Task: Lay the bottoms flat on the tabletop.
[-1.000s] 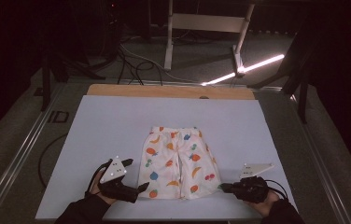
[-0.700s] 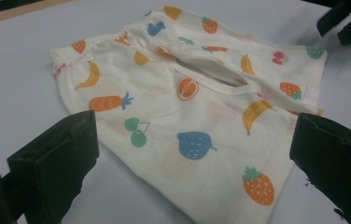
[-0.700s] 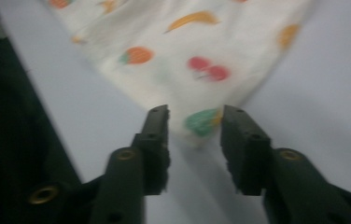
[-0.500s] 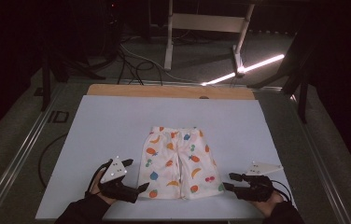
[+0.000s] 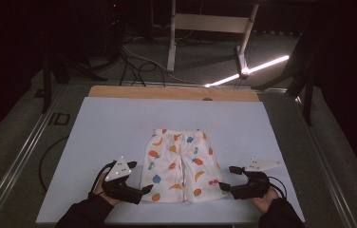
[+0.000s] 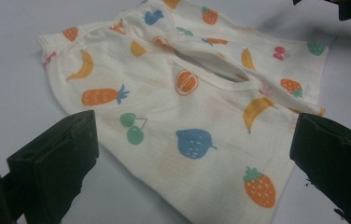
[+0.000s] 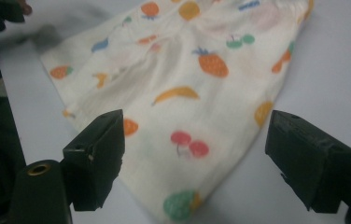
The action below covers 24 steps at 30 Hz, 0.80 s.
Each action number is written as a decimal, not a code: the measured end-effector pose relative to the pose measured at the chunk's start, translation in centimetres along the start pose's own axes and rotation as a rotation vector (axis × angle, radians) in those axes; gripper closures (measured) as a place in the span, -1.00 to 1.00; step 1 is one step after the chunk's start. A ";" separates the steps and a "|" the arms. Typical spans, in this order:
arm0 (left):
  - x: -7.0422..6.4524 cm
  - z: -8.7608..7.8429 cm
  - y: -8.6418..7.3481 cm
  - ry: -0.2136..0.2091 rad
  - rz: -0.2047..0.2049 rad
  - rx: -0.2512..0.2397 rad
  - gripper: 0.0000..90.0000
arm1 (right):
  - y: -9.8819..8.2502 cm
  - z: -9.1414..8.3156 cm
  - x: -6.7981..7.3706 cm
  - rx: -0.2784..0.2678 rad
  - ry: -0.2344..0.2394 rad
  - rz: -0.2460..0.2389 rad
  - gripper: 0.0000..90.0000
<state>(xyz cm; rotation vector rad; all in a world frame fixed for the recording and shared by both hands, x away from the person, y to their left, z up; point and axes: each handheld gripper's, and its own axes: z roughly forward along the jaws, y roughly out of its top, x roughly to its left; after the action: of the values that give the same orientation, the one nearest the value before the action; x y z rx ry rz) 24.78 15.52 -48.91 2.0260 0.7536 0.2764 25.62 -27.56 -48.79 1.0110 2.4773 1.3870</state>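
Flanking the shorts (image 5: 179, 164) on the white board (image 5: 96, 128), both claws (image 5: 144, 189) (image 5: 224, 186) gape, the right's jaws just opened.

The shorts (image 5: 180, 166) lie flat on the sheet (image 5: 119, 123) that covers the table (image 5: 176, 92), waistband at the far end and leg hems toward the person. The left gripper (image 5: 143, 190) rests on the sheet just beside the shorts' near left corner, its jaws pointing in at the left leg hem, which lies ahead of them and between them in the left gripper view. The right gripper (image 5: 224, 185) sits just off the near right corner, jaws pointing in at the right leg; whether either gripper touches the cloth is hard to tell. Beyond the table's far edge stands a frame (image 5: 210, 28), with cables (image 5: 134, 66) on the floor to its left.
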 end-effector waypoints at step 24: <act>5.0 3.0 4.5 0.054 -0.056 0.099 -0.98 | 4.8 4.6 -4.5 -0.013 -0.118 -0.011 -0.65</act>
<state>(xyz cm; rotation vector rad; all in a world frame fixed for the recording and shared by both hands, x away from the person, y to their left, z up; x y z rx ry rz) 31.93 14.75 -47.30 2.0932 0.8715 0.2668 33.38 -25.32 -48.53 1.0431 2.3825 1.2991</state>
